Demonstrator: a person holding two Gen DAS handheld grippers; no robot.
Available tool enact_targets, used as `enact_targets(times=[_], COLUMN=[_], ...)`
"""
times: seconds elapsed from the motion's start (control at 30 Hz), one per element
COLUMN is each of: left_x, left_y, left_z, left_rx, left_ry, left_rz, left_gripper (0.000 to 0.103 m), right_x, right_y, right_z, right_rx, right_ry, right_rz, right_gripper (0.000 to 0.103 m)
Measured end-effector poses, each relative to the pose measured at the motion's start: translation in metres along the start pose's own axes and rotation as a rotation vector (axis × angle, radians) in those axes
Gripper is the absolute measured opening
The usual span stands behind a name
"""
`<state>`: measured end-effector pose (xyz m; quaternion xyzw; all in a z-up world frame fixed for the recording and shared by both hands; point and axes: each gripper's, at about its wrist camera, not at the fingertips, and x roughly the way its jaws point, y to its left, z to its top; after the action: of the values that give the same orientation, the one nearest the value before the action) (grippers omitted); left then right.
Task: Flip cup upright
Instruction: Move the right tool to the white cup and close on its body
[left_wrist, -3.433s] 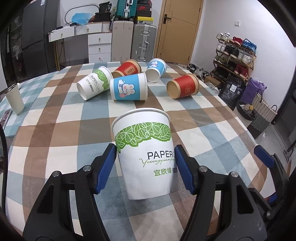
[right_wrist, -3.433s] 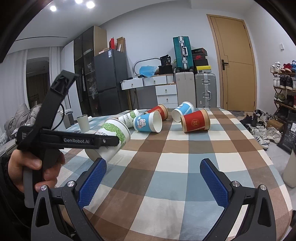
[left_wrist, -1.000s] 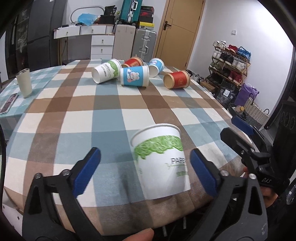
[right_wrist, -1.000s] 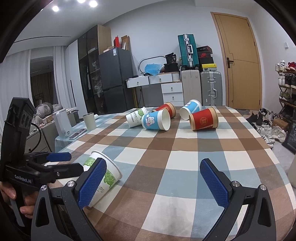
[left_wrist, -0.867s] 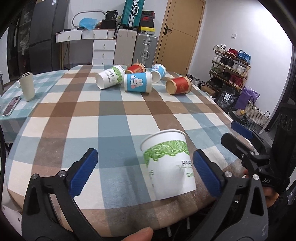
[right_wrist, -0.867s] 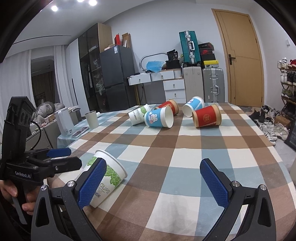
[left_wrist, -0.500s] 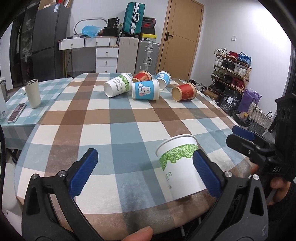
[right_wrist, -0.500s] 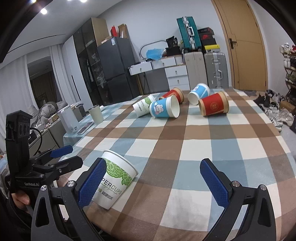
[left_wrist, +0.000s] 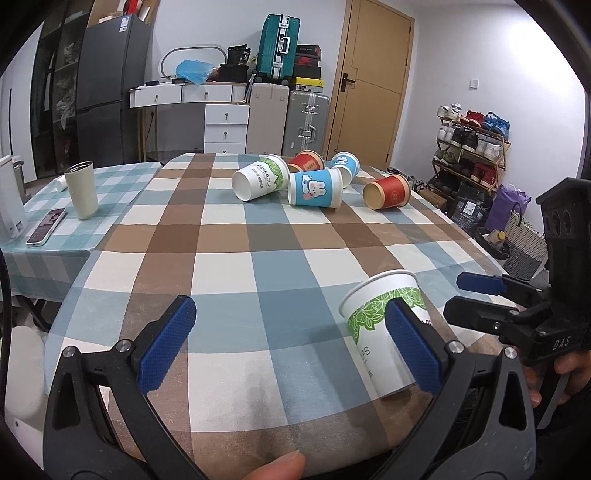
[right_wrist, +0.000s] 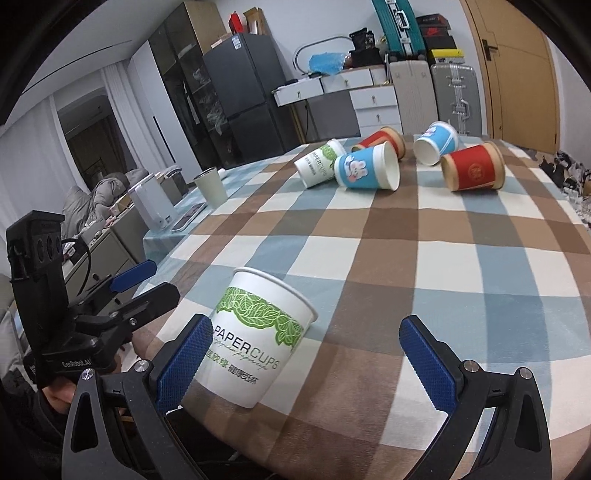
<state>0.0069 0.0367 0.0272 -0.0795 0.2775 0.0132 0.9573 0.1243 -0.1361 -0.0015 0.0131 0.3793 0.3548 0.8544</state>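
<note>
A white paper cup with green leaves (left_wrist: 376, 325) stands upright near the front edge of the checked table (left_wrist: 229, 258); it also shows in the right wrist view (right_wrist: 255, 336). My left gripper (left_wrist: 288, 347) is open and empty, with the cup just behind its right finger. My right gripper (right_wrist: 306, 362) is open and empty, with the cup next to its left finger. Several cups lie on their sides at the far end: a white one (left_wrist: 260, 181), a blue rabbit one (left_wrist: 314, 188), a red one (left_wrist: 386, 192), another red (left_wrist: 306, 161) and another blue (left_wrist: 345, 166).
A beige tumbler (left_wrist: 81, 190) and a phone (left_wrist: 46, 225) sit on a lower side table at the left, with a white kettle (right_wrist: 153, 206). A shoe rack (left_wrist: 469, 144) and bags stand to the right of the table. Drawers and suitcases line the back wall.
The left gripper let go of the leaf cup, opened wide and drew back and left. The cup now stands free and upright. The right gripper moved closer to it.
</note>
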Motion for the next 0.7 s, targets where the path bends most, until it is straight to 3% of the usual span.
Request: enact_targets(times=[0.7], left_x=[0.008], left_y=[0.004], left_z=[-0.010], left_rx=[0.017], left_ry=[0.018], left_rz=[0.015], left_gripper=[0.102], right_x=[0.042], right_y=[0.004], right_z=[0.024], right_rx=[0.173], right_ry=[0.234], right_rz=[0.091], right_gripper=[0.101])
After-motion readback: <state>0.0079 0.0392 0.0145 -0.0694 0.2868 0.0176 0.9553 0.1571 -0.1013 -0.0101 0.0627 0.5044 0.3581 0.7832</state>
